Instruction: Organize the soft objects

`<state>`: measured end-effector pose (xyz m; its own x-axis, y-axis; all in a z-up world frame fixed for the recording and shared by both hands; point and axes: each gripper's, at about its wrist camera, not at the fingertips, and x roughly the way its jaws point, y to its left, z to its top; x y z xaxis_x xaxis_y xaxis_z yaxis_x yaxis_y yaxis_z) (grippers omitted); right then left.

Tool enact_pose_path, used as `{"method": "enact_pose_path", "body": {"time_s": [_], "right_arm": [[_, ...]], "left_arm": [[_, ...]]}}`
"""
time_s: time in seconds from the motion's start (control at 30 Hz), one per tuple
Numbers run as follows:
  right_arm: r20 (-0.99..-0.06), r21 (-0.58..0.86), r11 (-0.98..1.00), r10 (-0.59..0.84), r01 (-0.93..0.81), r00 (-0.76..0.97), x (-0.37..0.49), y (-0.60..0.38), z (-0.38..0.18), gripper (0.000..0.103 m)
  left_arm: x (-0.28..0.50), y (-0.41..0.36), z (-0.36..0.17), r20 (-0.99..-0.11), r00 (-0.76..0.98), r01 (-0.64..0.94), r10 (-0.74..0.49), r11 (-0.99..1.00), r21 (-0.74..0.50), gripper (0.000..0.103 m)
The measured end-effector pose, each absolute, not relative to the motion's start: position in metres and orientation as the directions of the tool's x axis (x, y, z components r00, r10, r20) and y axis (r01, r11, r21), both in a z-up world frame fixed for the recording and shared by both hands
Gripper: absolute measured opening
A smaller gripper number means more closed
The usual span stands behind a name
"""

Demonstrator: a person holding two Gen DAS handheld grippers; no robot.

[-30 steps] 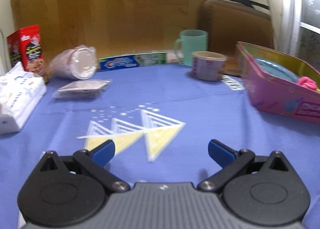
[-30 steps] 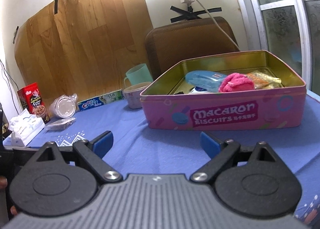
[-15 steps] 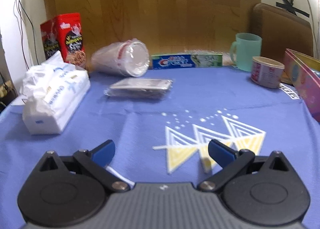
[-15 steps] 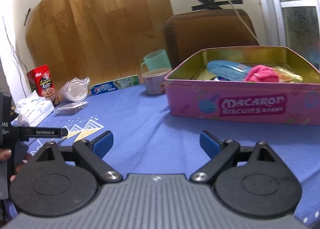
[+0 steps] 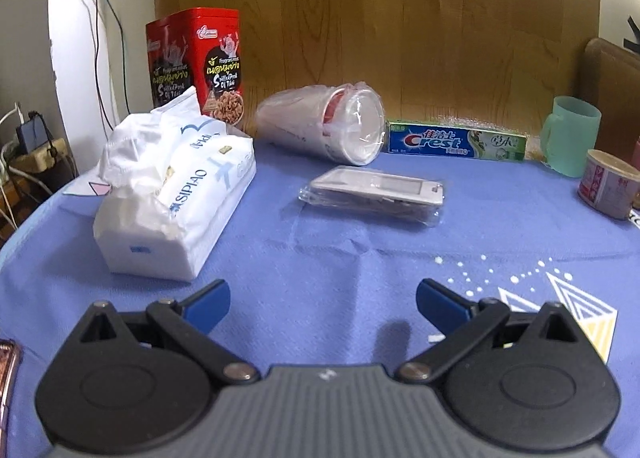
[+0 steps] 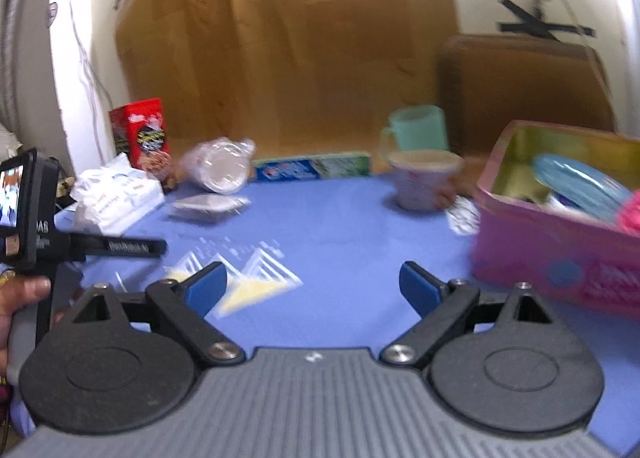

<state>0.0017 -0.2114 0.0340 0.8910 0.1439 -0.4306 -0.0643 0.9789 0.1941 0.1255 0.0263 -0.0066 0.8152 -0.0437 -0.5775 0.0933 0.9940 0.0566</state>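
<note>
We hold our left gripper low over the blue cloth-covered table, its blue-tipped fingers spread wide with nothing between them. Ahead and to the left lies the tissue pack, a soft white plastic-wrapped block, crinkled and puffed at its far end; its long axis runs from near-left to far-right, one short end facing us. Behind it stands a red snack box, upright. Farther right, a stack of clear plastic cups in a thin bag lies on its side, mouth turned toward us and right. A flat item in clear wrap lies crosswise before it, and a toothpaste box lies along the far edge beside a green mug. Our right gripper, blurred, also has its fingers spread and empty; the pink biscuit tin sits at its right, holding a blue packet and something fluffy and pink.
</note>
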Motion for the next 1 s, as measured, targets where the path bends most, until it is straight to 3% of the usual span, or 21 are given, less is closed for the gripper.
{"method": "enact_pose_path", "body": {"time_s": [0.17, 0.23, 0.37, 1.0], "right_arm": [[-0.420, 0.197, 0.975, 0.179, -0.103, 0.890, 0.028, -0.198, 0.023, 0.094], [-0.450, 0.193, 0.975, 0.186, -0.108, 0.874, 0.029, -0.195, 0.016, 0.085], [-0.410, 0.185, 0.973, 0.205, -0.140, 0.889, 0.021, -0.195, 0.018, 0.086], [-0.412, 0.173, 0.972, 0.216, -0.156, 0.885, 0.022, -0.191, 0.018, 0.088]], "left_arm": [[0.124, 0.028, -0.007, -0.569, 0.821, 0.083, -0.042, 0.996, 0.046, 0.103], [0.122, 0.027, -0.007, -0.562, 0.826, 0.085, -0.040, 0.995, 0.054, 0.103], [0.122, 0.027, -0.006, -0.561, 0.827, 0.084, -0.038, 0.995, 0.057, 0.103], [0.120, 0.027, -0.006, -0.560, 0.826, 0.110, -0.061, 0.993, 0.054, 0.103]]}}
